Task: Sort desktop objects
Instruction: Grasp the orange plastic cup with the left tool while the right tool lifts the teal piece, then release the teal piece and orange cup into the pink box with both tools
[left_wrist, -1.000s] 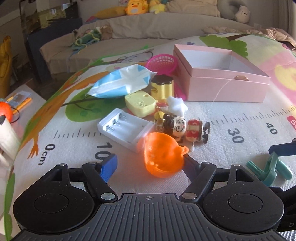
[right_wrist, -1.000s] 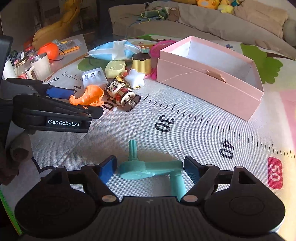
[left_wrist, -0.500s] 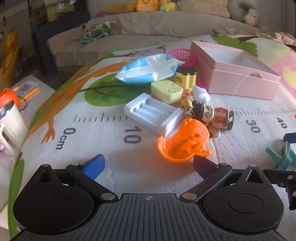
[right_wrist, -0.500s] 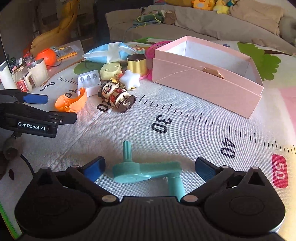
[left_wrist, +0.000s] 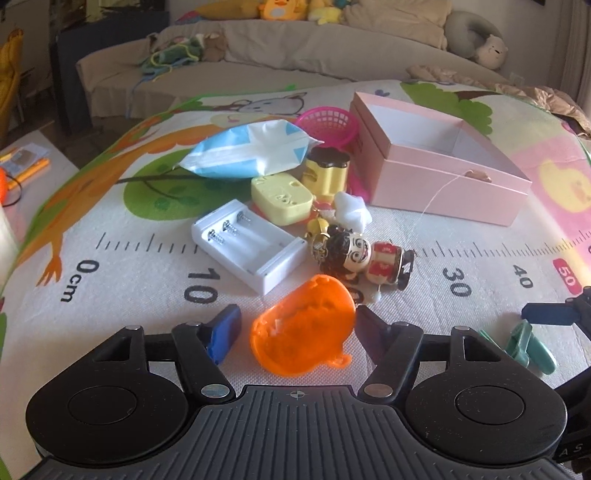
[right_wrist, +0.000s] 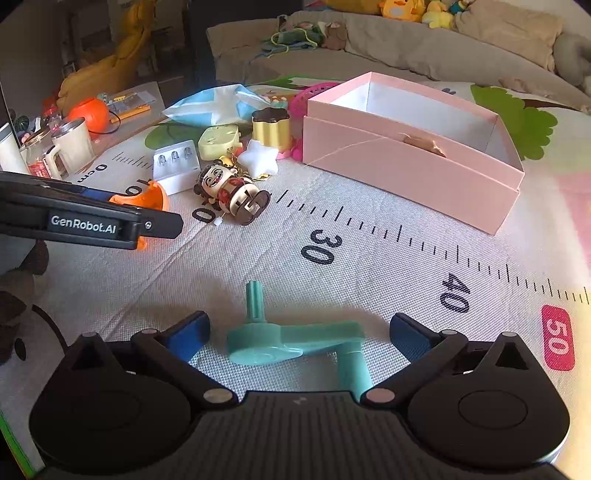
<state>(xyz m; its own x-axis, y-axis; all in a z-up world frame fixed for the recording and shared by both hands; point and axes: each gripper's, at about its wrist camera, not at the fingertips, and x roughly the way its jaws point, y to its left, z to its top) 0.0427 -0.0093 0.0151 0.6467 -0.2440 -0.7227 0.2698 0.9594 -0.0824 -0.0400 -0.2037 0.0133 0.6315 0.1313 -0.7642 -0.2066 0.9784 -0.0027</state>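
Between left gripper (left_wrist: 297, 328) jaws, orange shell (left_wrist: 303, 332); right-side finger touching

The left gripper (left_wrist: 297, 326) was held low and level, its fingers spread apart, the right finger's tip touching an orange cup (left_wrist: 303, 332) between them. The right gripper (right_wrist: 299, 328) sat low too, its fingers wide apart and gripping nothing.

The cup (left_wrist: 303, 338) lay between the left gripper's (left_wrist: 295, 328) fingers, the battery holder (left_wrist: 249, 249) and figurine (left_wrist: 364, 258) just beyond it. The crank (right_wrist: 295, 339) lay between the right gripper's (right_wrist: 299, 332) fingers, the box (right_wrist: 410, 155) well beyond, to its right.
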